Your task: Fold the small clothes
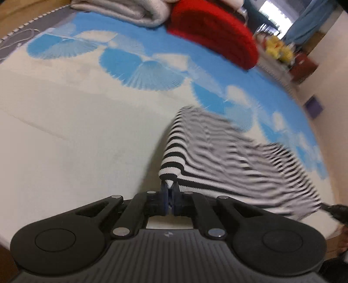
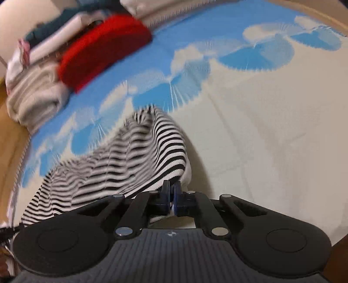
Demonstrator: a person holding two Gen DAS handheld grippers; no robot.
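Left gripper (image 1: 170, 187) clamped on one corner of striped garment (image 1: 217, 156); right gripper (image 2: 171, 187) clamped on another corner. Cloth stretched between, draped ahead over blue-and-white bedsheet (image 1: 87, 108). Farther off: red folded cloth (image 1: 213, 32), grey folded cloth (image 1: 121, 10).

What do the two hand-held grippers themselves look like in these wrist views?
Both look identical: the left hand-held gripper and right hand-held gripper have matte black linkage arms with silver round pivot pins, dark blue fingertip pads, and a ribbed grey-black housing with two round discs and a small emblem.
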